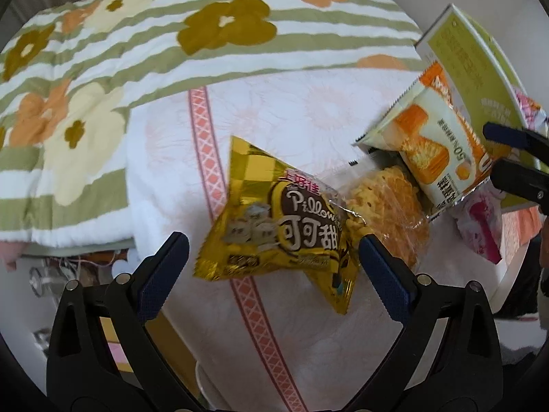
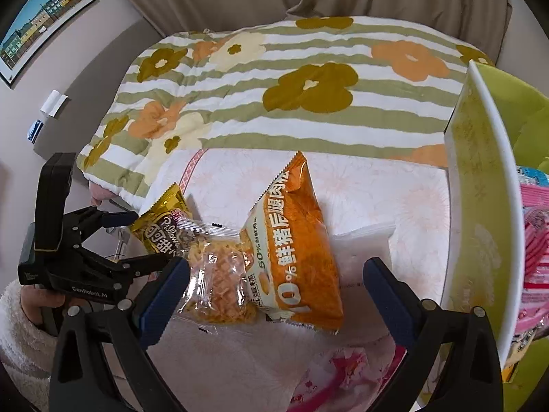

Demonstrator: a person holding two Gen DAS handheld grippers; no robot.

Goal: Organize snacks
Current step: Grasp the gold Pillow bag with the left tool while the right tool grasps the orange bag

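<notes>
Pale pink-and-white patterned cloth (image 2: 394,185) covers the work surface, with a quilt (image 2: 274,79) of green stripes and orange and olive flowers bunched along its far edge. At the right side stands a yellow-green cardboard box (image 2: 480,185) with a white rim; pink-wrapped snack packets (image 2: 535,240) lie inside it, and a blue-and-white packet shows just behind them.

Three snacks lie loose on the cloth to the left of the box. An orange snack bag (image 2: 302,250) printed with Chinese text leans with one end raised. Touching its left side is a clear packet of crisp noodle snack (image 2: 219,274), and left of that a gold Pillow snack bag (image 1: 274,226), whose corner overlaps the clear packet. A flat clear plastic wrapper (image 2: 363,250) lies between the orange bag and the box, and a pink floral packet (image 2: 339,370) sits at the near edge.

The left gripper (image 1: 271,261) is spread wide, its blue-padded fingers either side of the gold bag, not clamped on it. The right gripper (image 2: 274,285) is also spread wide, straddling the clear packet and orange bag and holding nothing. A fluffy white sleeve (image 2: 20,329) shows behind the left gripper. A framed picture of houses (image 2: 41,20) hangs on the wall to the left.
</notes>
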